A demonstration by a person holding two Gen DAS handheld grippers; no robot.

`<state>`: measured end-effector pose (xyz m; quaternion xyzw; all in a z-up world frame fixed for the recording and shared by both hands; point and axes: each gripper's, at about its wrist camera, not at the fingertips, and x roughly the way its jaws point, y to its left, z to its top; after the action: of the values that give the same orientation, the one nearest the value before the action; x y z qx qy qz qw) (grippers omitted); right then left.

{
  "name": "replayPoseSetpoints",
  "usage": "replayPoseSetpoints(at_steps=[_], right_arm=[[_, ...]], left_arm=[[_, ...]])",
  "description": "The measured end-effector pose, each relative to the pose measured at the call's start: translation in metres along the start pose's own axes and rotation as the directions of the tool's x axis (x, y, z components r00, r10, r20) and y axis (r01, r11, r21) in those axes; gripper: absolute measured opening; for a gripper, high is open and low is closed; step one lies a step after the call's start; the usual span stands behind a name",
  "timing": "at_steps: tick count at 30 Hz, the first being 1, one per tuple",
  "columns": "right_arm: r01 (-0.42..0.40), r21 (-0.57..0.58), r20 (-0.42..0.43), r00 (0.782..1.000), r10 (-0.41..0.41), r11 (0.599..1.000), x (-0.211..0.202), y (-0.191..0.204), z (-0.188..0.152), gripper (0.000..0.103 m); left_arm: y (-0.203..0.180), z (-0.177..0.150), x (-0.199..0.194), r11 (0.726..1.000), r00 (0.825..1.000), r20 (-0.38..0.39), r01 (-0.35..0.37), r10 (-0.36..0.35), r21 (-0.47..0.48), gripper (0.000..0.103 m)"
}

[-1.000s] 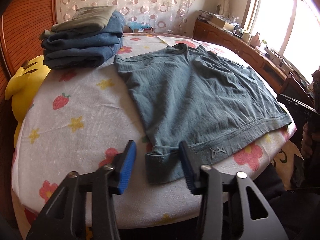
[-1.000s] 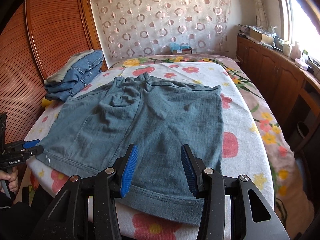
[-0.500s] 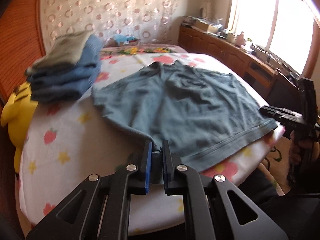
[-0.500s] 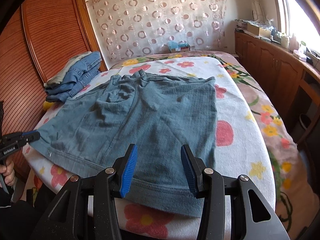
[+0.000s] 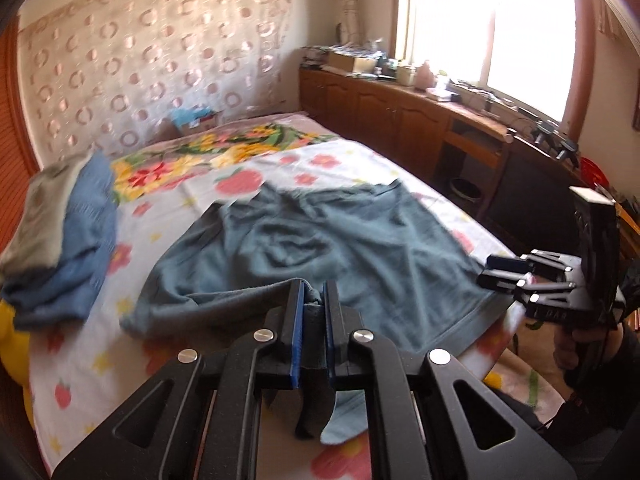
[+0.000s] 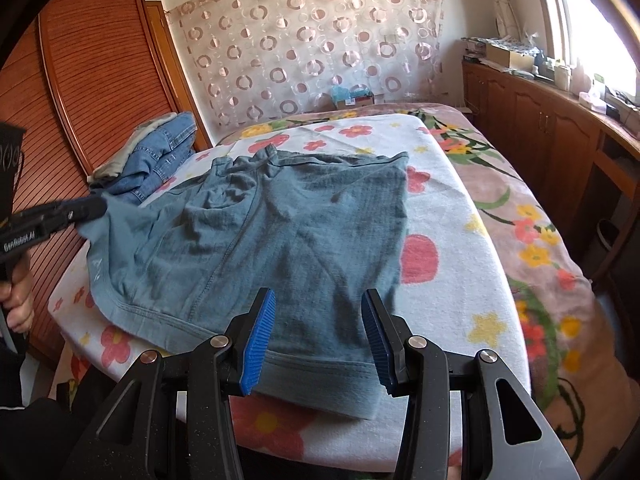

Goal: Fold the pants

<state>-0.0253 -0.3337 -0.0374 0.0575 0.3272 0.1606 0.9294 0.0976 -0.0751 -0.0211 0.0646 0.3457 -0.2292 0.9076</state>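
The left gripper (image 5: 311, 292) has its blue pads clamped together on the near left hem corner of the teal shorts (image 6: 280, 240), and that corner hangs lifted clear of the bed (image 6: 460, 240), a tail of cloth dangling below the pads. The right gripper (image 6: 318, 320) hovers just over the hem at the bed's near edge, its fingers (image 6: 258, 340) standing apart with cloth beneath them but nothing pinched. The step in hand looks like the first fold, left leg carried across onto the right. To do it well, the lifted corner should probably travel in a low arc toward the window side of the bed, so the cloth rolls over its centre seam and does not drag the whole garment along; the free gripper could press or pinch the right hem to anchor it. The waistband corner on the left, further up the bed, is held by nothing, so the upper part may lag and wrinkle, and it will likely want a separate pull. The shorts lie in the middle of the bed, hem at the near edge and waistband toward the bed's far end, so their long axis runs up the bed. Beyond the lifted corner, at the bed's far left, sits a stack of folded jeans (image 6: 160, 156).
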Motion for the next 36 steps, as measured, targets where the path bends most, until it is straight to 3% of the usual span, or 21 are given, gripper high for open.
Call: replayPoseSetpoints(at_steps=[14, 20, 23, 25, 27, 30, 36], right_arm=[[0.009, 0.017, 0.03, 1.0, -0.009, 1.0, -0.01, -0.017, -0.003, 0.047], [0.008, 0.022, 0.03, 1.0, -0.009, 1.0, -0.009, -0.018, -0.006, 0.047], [0.008, 0.023, 0.027, 1.0, -0.009, 1.0, -0.005, -0.019, -0.006, 0.047], [0.004, 0.025, 0.025, 1.0, -0.005, 1.0, -0.006, -0.018, -0.006, 0.047], [0.001, 0.022, 0.023, 1.0, -0.001, 1.0, -0.006, -0.019, -0.006, 0.047], [-0.004, 0.015, 0.018, 1.0, 0.004, 1.0, -0.003, -0.017, -0.004, 0.047], [-0.008, -0.011, 0.008, 1.0, 0.008, 1.0, 0.008, -0.01, 0.0, 0.047]], left_arm=[[-0.076, 0.054, 0.029, 0.985, 0.994, -0.014, 0.111, -0.11, 0.13, 0.01], [-0.086, 0.054, 0.036, 0.986, 0.995, -0.031, 0.097, -0.094, 0.137, 0.01], [-0.085, 0.053, 0.039, 0.988, 0.996, -0.04, 0.085, -0.081, 0.13, 0.022], [-0.083, 0.052, 0.036, 0.989, 0.998, -0.021, 0.057, -0.055, 0.139, 0.039], [-0.078, 0.051, 0.034, 0.991, 0.999, -0.002, 0.047, -0.047, 0.127, 0.049], [-0.066, 0.046, 0.032, 0.994, 0.999, 0.004, 0.038, -0.038, 0.101, 0.073], [-0.037, 0.021, 0.031, 0.999, 1.0, -0.01, 0.007, -0.006, 0.047, 0.074]])
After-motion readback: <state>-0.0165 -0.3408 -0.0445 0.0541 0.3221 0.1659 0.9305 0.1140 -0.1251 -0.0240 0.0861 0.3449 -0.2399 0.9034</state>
